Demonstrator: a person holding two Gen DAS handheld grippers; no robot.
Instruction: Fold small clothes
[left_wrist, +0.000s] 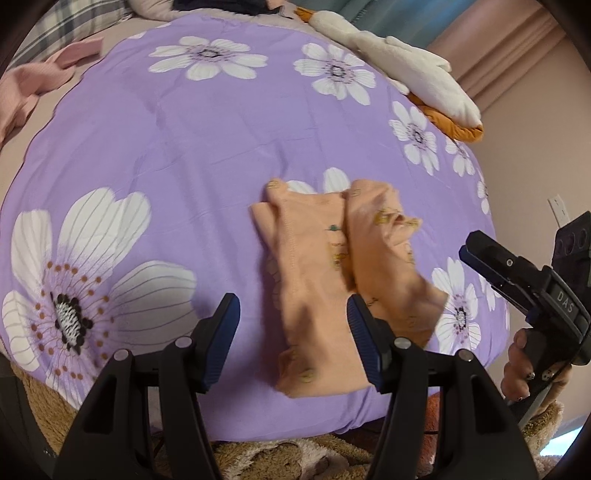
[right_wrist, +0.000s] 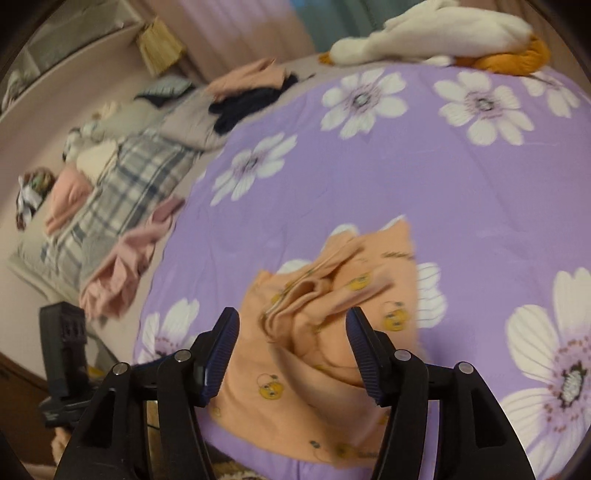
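Observation:
A small peach garment (left_wrist: 314, 266) with little yellow bear prints lies on the purple flowered bedcover (left_wrist: 166, 147), its two sides folded in toward the middle. My left gripper (left_wrist: 291, 325) hovers open over its near end, and its pads grip no cloth. My right gripper (left_wrist: 480, 251) hangs to the garment's right, held by a hand (left_wrist: 517, 369). In the right wrist view the garment (right_wrist: 314, 332) is bunched into ridges below the right gripper (right_wrist: 291, 343), which stands open and grips nothing. The left gripper's body (right_wrist: 62, 354) shows at the left edge.
A white and orange plush goose (left_wrist: 406, 70) lies at the bedcover's far edge. Pink clothes (right_wrist: 122, 266), a plaid pillow (right_wrist: 122, 192) and dark clothes (right_wrist: 251, 103) lie to the left beyond the purple bedcover (right_wrist: 480, 184). A brown fuzzy blanket (left_wrist: 277, 458) runs along the near edge.

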